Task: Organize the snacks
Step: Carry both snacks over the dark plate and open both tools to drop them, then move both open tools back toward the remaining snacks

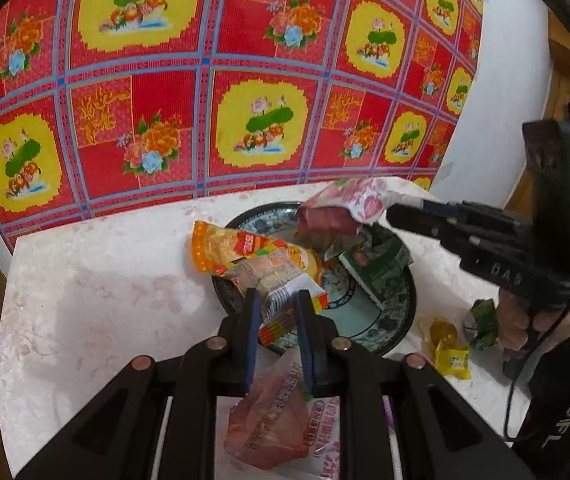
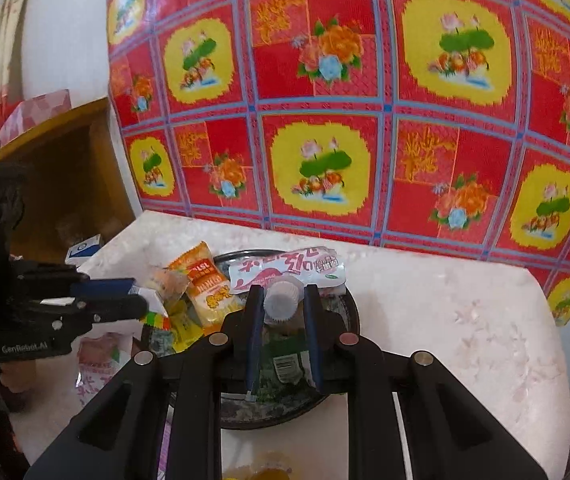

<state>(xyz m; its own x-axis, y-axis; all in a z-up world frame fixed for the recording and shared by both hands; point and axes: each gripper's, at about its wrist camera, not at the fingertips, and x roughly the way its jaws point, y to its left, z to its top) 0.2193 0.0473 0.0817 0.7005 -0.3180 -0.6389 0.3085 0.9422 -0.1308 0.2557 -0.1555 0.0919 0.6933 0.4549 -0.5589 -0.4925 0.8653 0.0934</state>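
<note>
Here your left gripper is clamped on an orange-and-yellow snack packet over the patterned plate's left rim, while your right gripper pinches a pink-and-white wrapper above the plate's far side.

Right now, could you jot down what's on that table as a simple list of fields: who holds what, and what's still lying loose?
left tool: shut on an orange-yellow snack packet, over the plate
right tool: shut on a pink-and-white snack packet, over the plate
plate: dark patterned rim, holds a green packet
loose on table: small yellow packet, pink bag near the front edge
table: pale floral cover
</note>
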